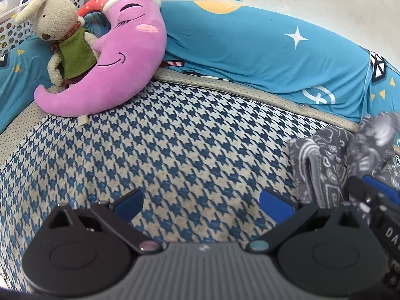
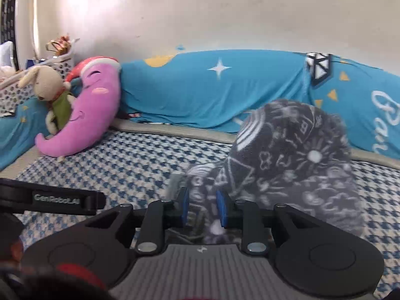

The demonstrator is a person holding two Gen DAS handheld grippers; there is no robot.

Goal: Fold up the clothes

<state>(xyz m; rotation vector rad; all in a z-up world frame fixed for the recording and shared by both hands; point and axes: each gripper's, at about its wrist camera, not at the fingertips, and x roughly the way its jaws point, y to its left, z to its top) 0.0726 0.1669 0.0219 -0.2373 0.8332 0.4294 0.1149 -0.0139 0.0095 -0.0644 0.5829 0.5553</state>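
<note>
Biggest thing in the shot was the houndstooth bedspread (image 1: 175, 150), blue and beige, spread flat over the mattress. Along the far edge, from about 10 to 3 o'clock in the left wrist view, a blue star-print quilt (image 1: 262, 50) was bunched against the wall. A pink moon plush (image 1: 125, 57) was propped at roughly 10 o'clock, with a stuffed rabbit (image 1: 62, 32) in a green vest leaned on it and a white perforated basket (image 1: 25, 22) behind.

The grey printed garment (image 2: 287, 155) was seen at 3 o'clock in the left view and dead ahead to 2 o'clock in the right view, partly lifted and blurred. It'd be judged light, soft and floppy, probably fleecy, so it should drape rather than hold shape; a hem or corner looked like the place to be grabbed, not the bunched middle.

The right gripper (image 2: 203, 208) was held low and level over the bed, blue pads drawn close with grey cloth pinched between them. The left gripper (image 1: 202, 203) was hovered low over bare bedspread, jaws spread wide, nothing held, pointed toward 12 o'clock, with the garment off to its right.
</note>
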